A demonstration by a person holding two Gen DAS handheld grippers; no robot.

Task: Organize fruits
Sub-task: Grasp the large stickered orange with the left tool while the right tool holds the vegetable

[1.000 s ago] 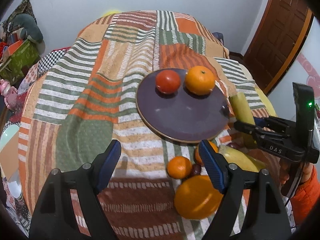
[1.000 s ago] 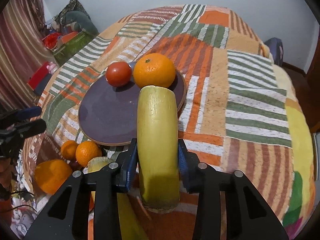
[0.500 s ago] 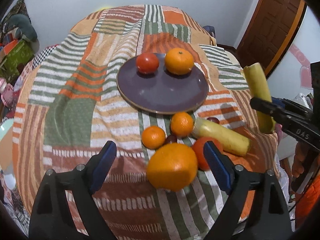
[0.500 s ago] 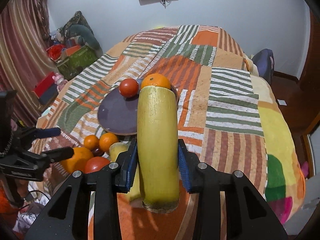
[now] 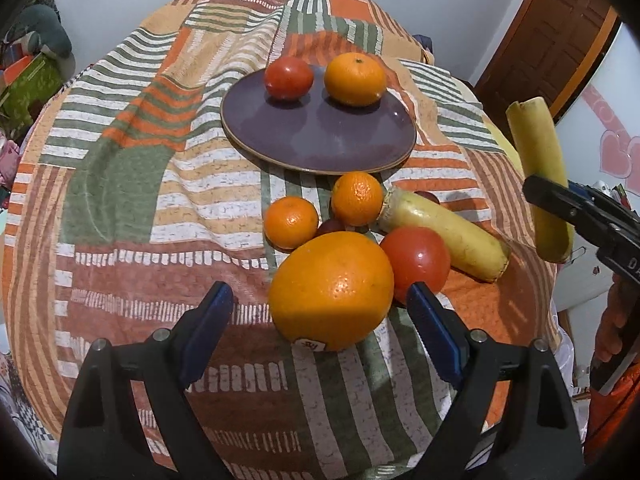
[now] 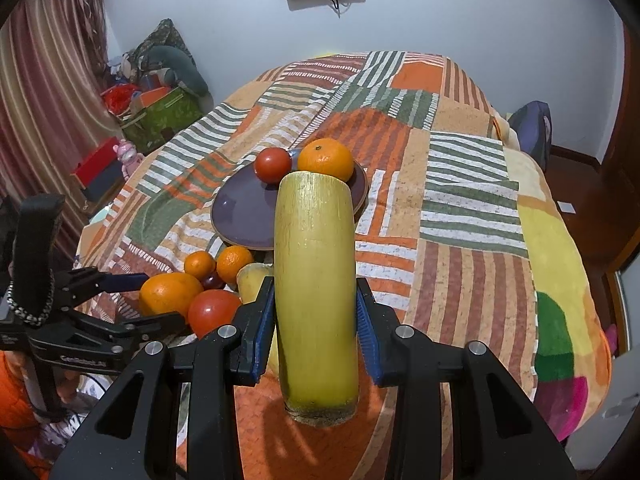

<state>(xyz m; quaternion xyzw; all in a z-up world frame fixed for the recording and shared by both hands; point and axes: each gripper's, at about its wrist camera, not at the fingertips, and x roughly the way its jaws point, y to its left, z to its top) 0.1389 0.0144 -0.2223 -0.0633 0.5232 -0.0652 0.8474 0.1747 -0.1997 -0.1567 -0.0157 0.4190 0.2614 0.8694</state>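
Note:
A purple plate [image 5: 320, 136] on the patchwork blanket carries a tomato [image 5: 289, 78] and an orange [image 5: 355, 79]. In front of it lie two small mandarins [image 5: 291, 222], a second tomato [image 5: 416, 264], a yellow cut cane piece [image 5: 444, 236] and a big orange [image 5: 331, 290]. My left gripper [image 5: 316, 300] is open, its blue pads on either side of the big orange and clear of it. My right gripper [image 6: 314, 292] is shut on another yellow cane piece [image 6: 316, 280], held upright in the air right of the fruit pile.
The blanket [image 6: 460, 208] covers a bed that falls away at its right and near edges. A wooden door [image 5: 552, 36] stands at the right. Boxes and soft clutter [image 6: 160, 100] sit on the floor at the far left, by a curtain.
My left gripper has come down and nearer over the loose fruit, so the big orange now sits between its fingers. My right gripper has risen and drawn back from the plate with the cane piece.

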